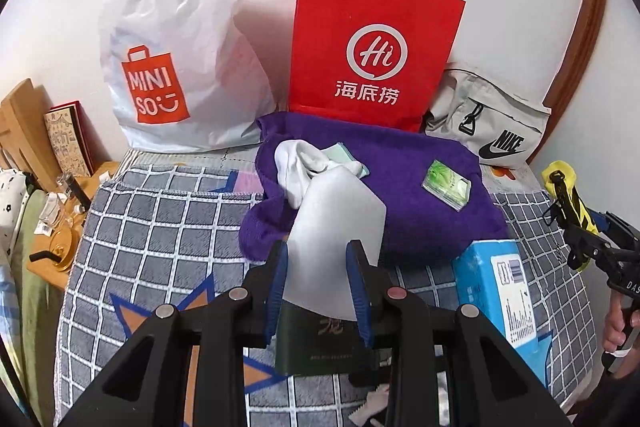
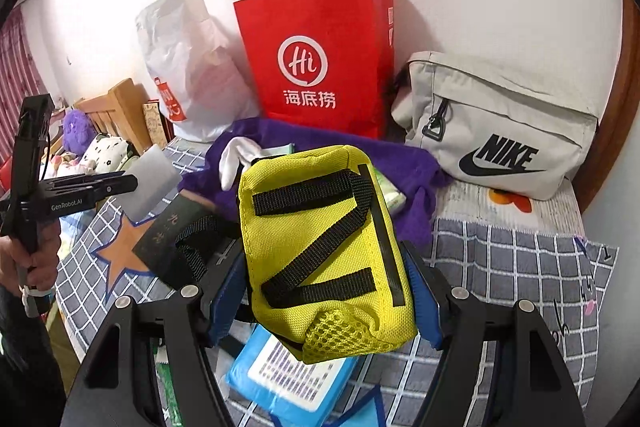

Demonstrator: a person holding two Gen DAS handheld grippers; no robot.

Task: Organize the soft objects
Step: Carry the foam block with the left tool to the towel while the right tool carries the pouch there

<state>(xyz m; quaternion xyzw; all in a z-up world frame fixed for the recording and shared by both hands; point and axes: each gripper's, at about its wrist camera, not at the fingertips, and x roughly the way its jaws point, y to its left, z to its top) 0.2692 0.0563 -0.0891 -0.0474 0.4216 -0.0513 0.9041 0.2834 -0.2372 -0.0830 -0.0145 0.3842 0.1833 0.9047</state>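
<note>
White wall backs a bed (image 1: 160,227) covered by a grey checked blanket. Three bags stand against the wall: one white plastic bag (image 1: 176,39), one red paper bag (image 1: 372,47), one grey Nike pouch (image 2: 500,131). One purple towel (image 1: 420,223) carries one white sock (image 1: 300,163) and one green packet (image 1: 446,185). Left gripper (image 1: 320,283): jaws pinching one grey-white flat sheet (image 1: 340,219), pointing toward the towel. Right gripper (image 2: 328,295): jaws clamped on one yellow pouch (image 2: 320,247), long axis forward, above one blue pack (image 2: 288,383).
</note>
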